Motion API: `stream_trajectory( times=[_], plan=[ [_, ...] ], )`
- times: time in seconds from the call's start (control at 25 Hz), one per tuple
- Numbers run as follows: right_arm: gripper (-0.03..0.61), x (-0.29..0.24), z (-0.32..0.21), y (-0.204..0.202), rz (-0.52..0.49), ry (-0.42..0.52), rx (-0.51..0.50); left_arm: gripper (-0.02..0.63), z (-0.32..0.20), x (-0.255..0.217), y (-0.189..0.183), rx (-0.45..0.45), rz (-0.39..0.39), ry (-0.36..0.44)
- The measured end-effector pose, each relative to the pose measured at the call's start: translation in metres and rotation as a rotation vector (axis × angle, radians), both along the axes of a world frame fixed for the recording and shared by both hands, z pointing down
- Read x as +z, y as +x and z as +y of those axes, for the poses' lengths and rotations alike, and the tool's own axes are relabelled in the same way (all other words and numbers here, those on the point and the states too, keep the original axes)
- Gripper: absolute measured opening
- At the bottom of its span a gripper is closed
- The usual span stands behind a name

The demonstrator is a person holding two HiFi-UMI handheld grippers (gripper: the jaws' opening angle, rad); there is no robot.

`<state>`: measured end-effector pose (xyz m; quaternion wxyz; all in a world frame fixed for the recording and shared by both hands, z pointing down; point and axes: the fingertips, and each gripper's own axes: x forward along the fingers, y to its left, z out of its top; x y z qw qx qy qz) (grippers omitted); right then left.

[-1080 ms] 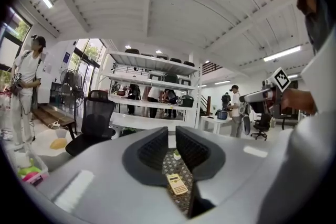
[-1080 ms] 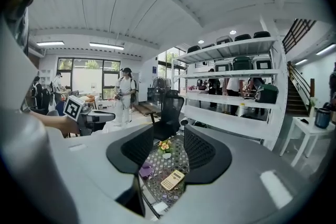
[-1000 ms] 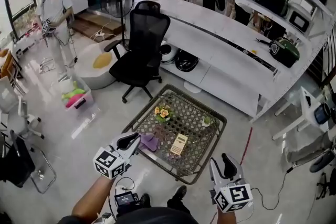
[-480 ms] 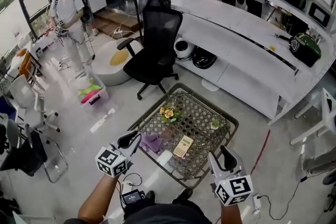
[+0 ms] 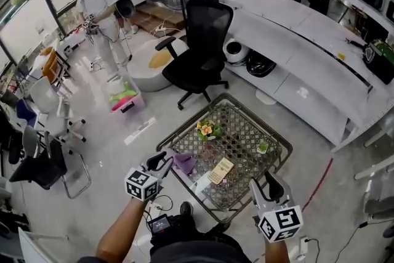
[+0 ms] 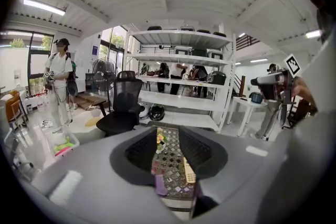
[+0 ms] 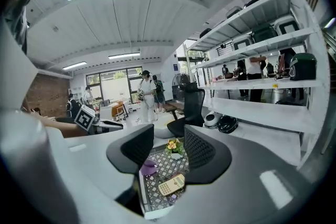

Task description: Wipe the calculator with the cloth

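Calculator (image 5: 221,170) is laid flat mid-bench (image 5: 280,140), purple cloth (image 5: 183,161) near it. The left gripper (image 5: 165,160), its empty jaws just being opened slightly, is aimed cloth-ward, likely for pickup; the right gripper (image 5: 271,178) is held spread, empty.

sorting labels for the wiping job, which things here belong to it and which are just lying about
For the job:
- calculator
- purple cloth
Both lie on the lattice table.

Just lying about:
- flower pot on the table
- small potted plant on the table
- black office chair beyond it
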<state>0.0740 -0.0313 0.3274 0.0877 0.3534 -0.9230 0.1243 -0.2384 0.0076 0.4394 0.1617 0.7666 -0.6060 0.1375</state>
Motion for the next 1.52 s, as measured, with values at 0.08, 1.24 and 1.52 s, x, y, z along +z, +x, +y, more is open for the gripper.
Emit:
stream_trajectory(
  times=[0.08,1.24,1.52],
  plan=[
    [0.166,0.009,-0.002,0.003,0.013,-0.019,-0.004,0.163,-0.003,0.023,-0.004,-0.014,0.0,-0.044],
    [0.166,0.098,-0.033,-0.01,0.178,-0.222,0.108,0.331,-0.059,0.304,-0.084,-0.125,-0.04,-0.511],
    [0.166,0.115,-0.037,-0.017,0.189,-0.263,0.122,0.147,-0.061,0.326,-0.079,-0.106,-0.027,-0.548]
  ],
)
